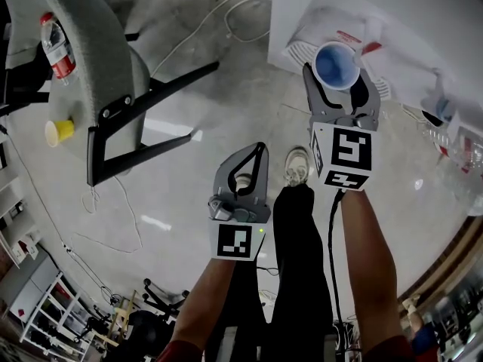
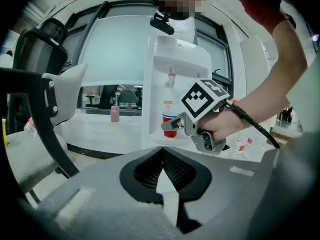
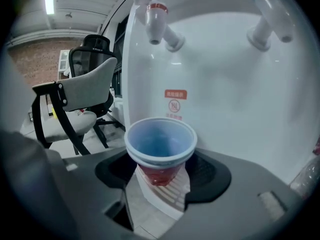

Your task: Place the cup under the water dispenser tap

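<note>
A red cup (image 3: 160, 149) with a blue inside sits upright between the jaws of my right gripper (image 3: 160, 170), which is shut on it. In the head view the cup (image 1: 336, 65) and right gripper (image 1: 336, 72) are at the front of the white water dispenser (image 1: 332, 13). The cup hangs just over the ribbed drip tray (image 3: 167, 200), below and slightly right of the red tap (image 3: 156, 16); a second tap (image 3: 272, 21) is further right. My left gripper (image 1: 260, 149) is held lower and to the left, shut and empty. The left gripper view shows the cup (image 2: 170, 124) in the dispenser's recess.
A grey office chair (image 1: 90, 66) stands to the left with a water bottle (image 1: 56, 47) and a yellow cup (image 1: 59, 131) beside it. Cables trail over the floor. The person's shoe (image 1: 296, 164) is between the grippers. Plastic bottles (image 1: 453, 138) stand right of the dispenser.
</note>
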{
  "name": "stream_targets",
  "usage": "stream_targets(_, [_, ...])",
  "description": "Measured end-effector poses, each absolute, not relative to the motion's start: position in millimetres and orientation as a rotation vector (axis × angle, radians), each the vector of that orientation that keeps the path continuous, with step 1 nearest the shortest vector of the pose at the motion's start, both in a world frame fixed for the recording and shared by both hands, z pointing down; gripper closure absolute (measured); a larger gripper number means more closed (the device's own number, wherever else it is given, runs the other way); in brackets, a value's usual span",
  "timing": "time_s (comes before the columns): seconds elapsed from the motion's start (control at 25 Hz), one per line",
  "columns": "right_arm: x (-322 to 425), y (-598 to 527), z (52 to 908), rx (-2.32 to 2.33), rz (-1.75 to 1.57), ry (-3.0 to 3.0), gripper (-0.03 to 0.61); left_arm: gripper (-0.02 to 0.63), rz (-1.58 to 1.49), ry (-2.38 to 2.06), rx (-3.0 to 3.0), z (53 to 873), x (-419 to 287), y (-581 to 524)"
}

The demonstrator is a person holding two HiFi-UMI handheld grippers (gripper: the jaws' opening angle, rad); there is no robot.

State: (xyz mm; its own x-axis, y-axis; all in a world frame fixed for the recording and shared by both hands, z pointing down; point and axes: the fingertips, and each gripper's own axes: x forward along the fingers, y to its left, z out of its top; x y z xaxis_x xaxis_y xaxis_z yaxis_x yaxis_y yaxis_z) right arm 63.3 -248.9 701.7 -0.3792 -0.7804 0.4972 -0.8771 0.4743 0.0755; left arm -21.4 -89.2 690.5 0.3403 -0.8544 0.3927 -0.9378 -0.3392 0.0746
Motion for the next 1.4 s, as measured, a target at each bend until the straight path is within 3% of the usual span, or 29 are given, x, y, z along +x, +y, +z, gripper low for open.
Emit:
stream_targets(0.24, [64.9,-249.5,701.5,1.42,0.281,-2.259,0.265,0.611,0.422,-1.586,2.331,690.0,-19.1,-87.6])
stream_targets(0.48, [72.6,-246.6,710.5,1.437,0.377,-2.244,0.21,0.611,0.42,-1.592,2.327,687.9,-22.6,-88.0])
stream_targets(0.96, [90.0,-174.2,712.7,1.394,0.438,-2.178,0.21,0.611,0.347,-1.606,2.323,653.0,-33.8,-80.6])
stream_targets(1.4, [90.7,-83.3,639.4,1.426,0.461,-2.147,0.227,0.611,0.267,-1.615,2.383,557.8,-47.2,-58.5])
